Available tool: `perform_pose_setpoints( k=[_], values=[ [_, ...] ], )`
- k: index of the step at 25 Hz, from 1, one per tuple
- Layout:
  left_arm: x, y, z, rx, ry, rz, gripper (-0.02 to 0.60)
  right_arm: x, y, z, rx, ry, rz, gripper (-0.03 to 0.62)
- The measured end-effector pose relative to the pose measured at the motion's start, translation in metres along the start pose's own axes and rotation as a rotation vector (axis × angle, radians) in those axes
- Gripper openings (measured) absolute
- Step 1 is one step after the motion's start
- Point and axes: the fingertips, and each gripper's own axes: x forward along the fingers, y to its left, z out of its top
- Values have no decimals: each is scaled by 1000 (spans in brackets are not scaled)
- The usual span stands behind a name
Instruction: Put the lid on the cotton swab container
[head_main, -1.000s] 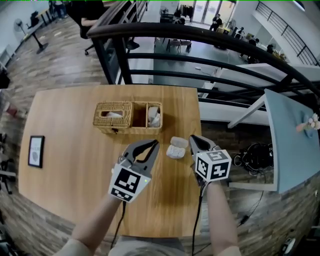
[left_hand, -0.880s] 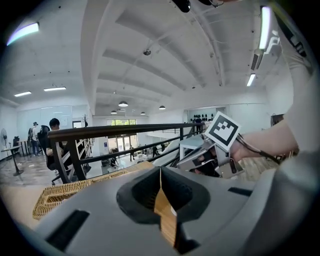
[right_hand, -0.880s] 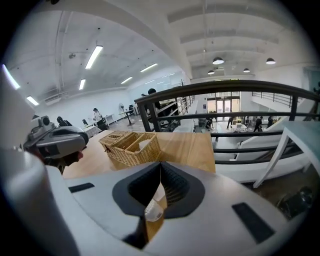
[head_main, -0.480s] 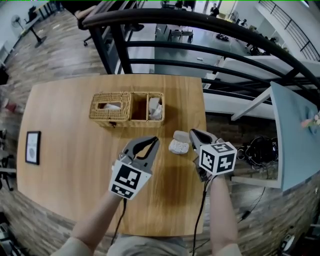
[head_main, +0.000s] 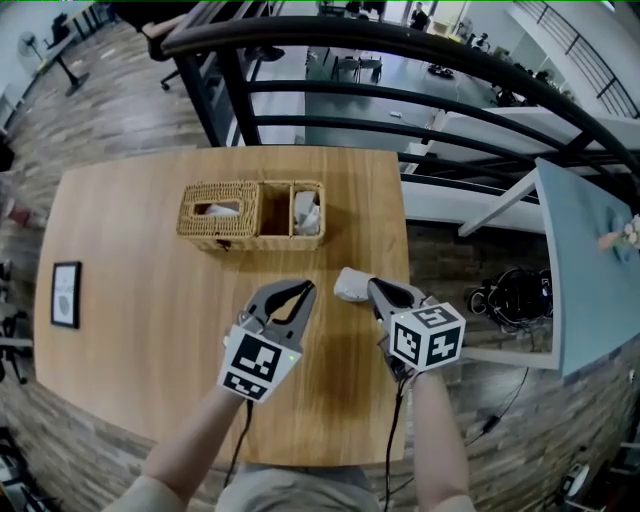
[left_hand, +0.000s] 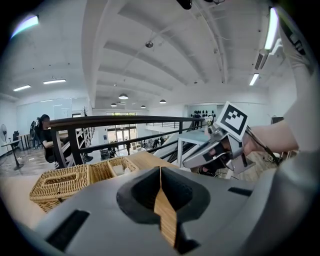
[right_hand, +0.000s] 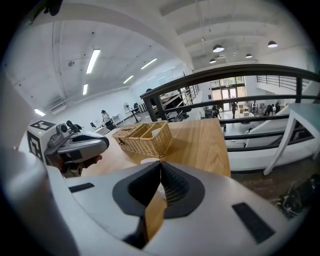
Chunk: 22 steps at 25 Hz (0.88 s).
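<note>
**Both tools closed, right one aiming at the swab container**

The person is holding the left tool (head_main: 305, 288) above the middle of the desk (head_main: 150, 340). Its jaws are pressed together on nothing, and it is likely being held there in reserve to steady something.

The right tool (head_main: 372, 286) is likewise showing its jaws pressed together at the tips, with nothing pinched. It is pointing at the white cotton swab container (head_main: 348, 286), which is sitting near the desk's right edge. The container is lying just ahead of those tips and is partly hidden by them. Only one white shape is showing, so it is not possible to tell whether the lid is lying beside the container or resting on it. The right tool would probably need to spread before taking either piece.

A wicker basket (head_main: 225, 240) is standing farther back, well apart from both tools. Its left section is covered, with tissue (head_main: 220, 210) poking through a slot. The middle section is looking empty, and the right one is holding white items.
</note>
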Motion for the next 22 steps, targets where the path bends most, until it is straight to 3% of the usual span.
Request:
perform_pose_setpoints(
  k=[7, 11, 15, 22],
  values=[
    [-2, -8, -8, 1, 17, -13, 26, 5, 3, -20, -23, 36, -14, 25],
    [-3, -10, -12, 1, 25, -20, 26, 5, 4, -19, -94, 20, -37, 25],
    [-4, -7, -15, -17, 26, -11, 26, 6, 4, -20, -47, -13, -28, 25],
    [-3, -19, -14, -45, 29, -18, 26, 9, 3, -21, -110, 54, -51, 25]
  ],
)
